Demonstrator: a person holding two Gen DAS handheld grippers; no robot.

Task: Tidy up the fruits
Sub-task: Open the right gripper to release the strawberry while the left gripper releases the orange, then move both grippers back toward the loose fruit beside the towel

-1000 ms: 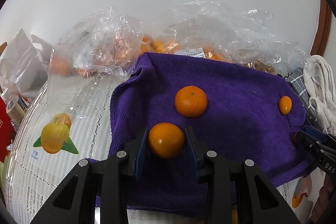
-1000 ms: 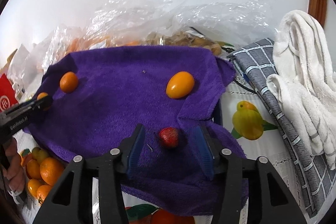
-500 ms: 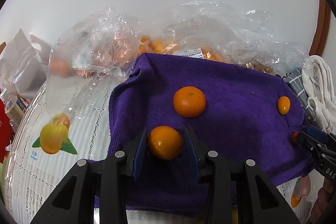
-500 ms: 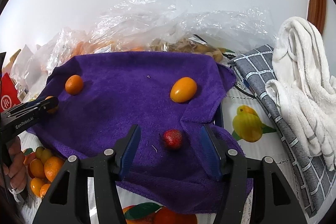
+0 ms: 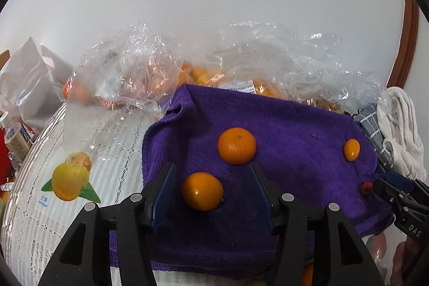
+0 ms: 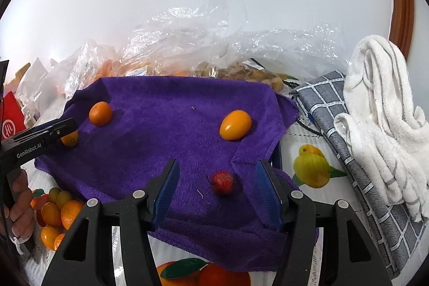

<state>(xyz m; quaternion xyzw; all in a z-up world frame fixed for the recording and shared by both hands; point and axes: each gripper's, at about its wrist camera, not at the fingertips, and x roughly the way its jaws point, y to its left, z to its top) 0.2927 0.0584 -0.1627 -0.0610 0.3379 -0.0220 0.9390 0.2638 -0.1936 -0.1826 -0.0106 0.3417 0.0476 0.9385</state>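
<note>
A: State the left gripper.
B: Its fingers are opening. One mandarin lies between them on the purple towel, pads clear of it.
A: The right gripper?
B: Fingers spread wide around one red berry, without contact.
A: Count the fruit farther out.
B: On the towel: a second mandarin and one kumquat. Four pieces total. Beyond, clear plastic bags hold more orange fruit; that count cannot be determined.
</note>
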